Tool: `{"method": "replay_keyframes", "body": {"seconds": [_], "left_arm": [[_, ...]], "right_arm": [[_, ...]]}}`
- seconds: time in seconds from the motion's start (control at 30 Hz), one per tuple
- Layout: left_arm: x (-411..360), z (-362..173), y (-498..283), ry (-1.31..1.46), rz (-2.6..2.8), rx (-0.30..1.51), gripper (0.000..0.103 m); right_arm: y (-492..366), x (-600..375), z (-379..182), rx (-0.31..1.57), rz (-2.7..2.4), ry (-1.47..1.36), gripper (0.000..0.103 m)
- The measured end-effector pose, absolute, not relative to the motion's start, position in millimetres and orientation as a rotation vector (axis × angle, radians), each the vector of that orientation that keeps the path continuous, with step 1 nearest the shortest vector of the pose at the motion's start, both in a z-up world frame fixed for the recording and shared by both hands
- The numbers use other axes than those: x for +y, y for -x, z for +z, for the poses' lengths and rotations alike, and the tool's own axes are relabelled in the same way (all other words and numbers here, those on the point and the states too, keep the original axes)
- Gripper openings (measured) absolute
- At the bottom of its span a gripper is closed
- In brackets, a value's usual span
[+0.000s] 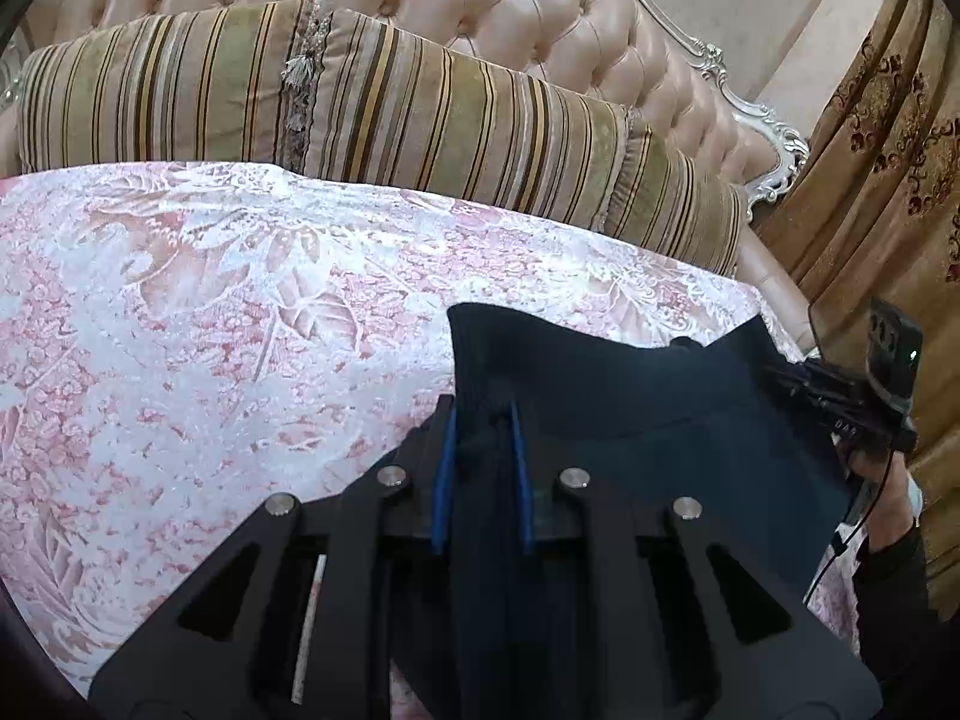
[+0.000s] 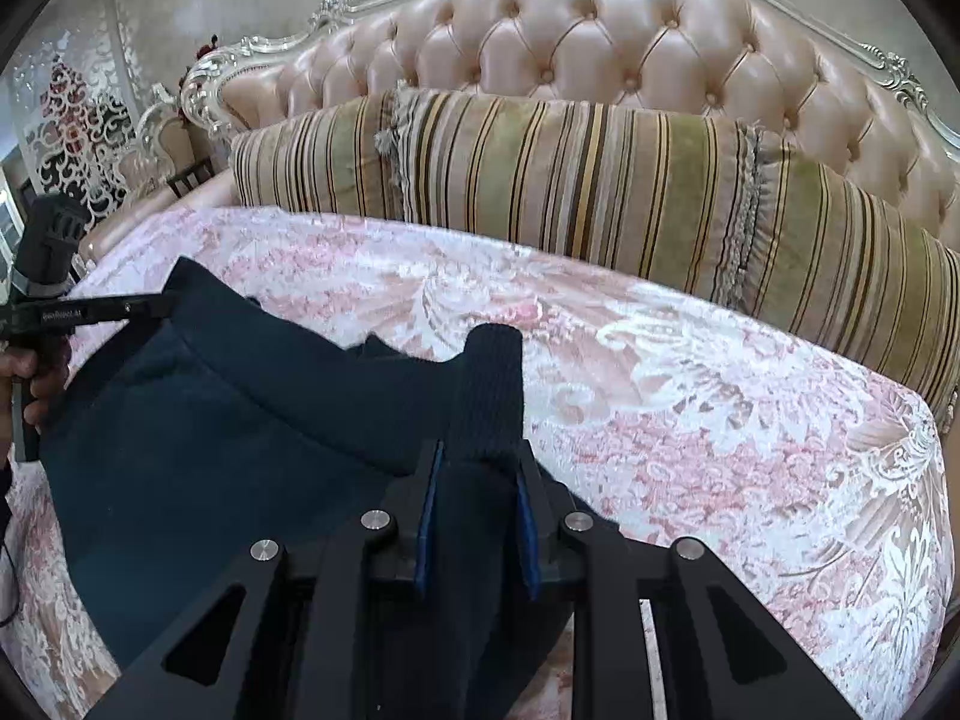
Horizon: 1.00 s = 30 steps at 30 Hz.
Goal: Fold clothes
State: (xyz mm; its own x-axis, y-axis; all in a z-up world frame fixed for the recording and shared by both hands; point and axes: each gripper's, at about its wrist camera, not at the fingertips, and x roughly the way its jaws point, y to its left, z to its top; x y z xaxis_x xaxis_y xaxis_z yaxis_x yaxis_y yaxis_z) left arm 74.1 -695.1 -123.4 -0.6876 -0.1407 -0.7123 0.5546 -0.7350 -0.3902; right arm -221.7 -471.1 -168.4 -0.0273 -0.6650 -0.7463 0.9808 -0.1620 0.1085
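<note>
Below, left hand-held gripper [image 1: 483,420] and right hand-held gripper [image 2: 477,456] each pinching navy garment [image 1: 630,384] — lower part cut off

- Left wrist view: I look forward along the left gripper [image 1: 482,420], low and close over the bedspread [image 1: 210,300], facing the striped pillows [image 1: 360,102] and tufted headboard [image 1: 480,0]; curtain [image 1: 888,150] at right edge
- Right wrist view: same low, close stance along the right gripper [image 2: 477,456], facing the headboard from further right; carved screen [image 2: 78,120] at left edge
- Shared: dark garment [image 1: 660,372] spanning both, pillows, headboard, bedspread
- Each view catches the other gripper at its inner edge, so I read the two cameras as side by side, near parallel
</note>
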Motion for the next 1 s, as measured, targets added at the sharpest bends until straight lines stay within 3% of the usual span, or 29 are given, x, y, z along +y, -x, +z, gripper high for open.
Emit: {"method": "replay_keyframes", "body": {"seconds": [0.17, 0.2, 0.23, 0.3, 0.33, 0.5, 0.63, 0.77, 0.97, 1.0], "left_arm": [[-695, -130, -70, -1.003, -2.403, 0.832, 0.023], [-694, -129, -72, -1.0, -2.405, 0.828, 0.025], [-694, -125, -76, -0.992, -2.394, 0.813, 0.031], [-694, -118, -85, -0.974, -2.374, 0.784, 0.039], [-693, -113, -96, -0.949, -2.369, 0.787, 0.039], [-672, -88, -157, -0.79, -2.381, 0.841, 0.04], [-627, -95, -206, -0.652, -2.406, 0.988, 0.045], [-588, -114, -219, -0.648, -2.432, 1.032, 0.045], [-572, -140, -214, -0.719, -2.451, 1.066, 0.044], [-571, -142, -210, -0.734, -2.461, 1.066, 0.04]], "right_arm": [[220, -478, -178, 0.58, -1.58, -0.795, 0.023], [221, -478, -177, 0.579, -1.592, -0.795, 0.029], [223, -476, -174, 0.58, -1.61, -0.794, 0.046], [229, -470, -166, 0.582, -1.652, -0.786, 0.065], [234, -463, -160, 0.568, -1.673, -0.782, 0.067], [244, -404, -137, 0.493, -1.744, -0.827, 0.068], [226, -343, -136, 0.316, -1.636, -0.898, 0.072], [220, -310, -152, 0.156, -1.59, -0.92, 0.074], [233, -302, -162, 0.11, -1.588, -0.944, 0.074], [235, -303, -164, 0.113, -1.571, -0.956, 0.074]]}}
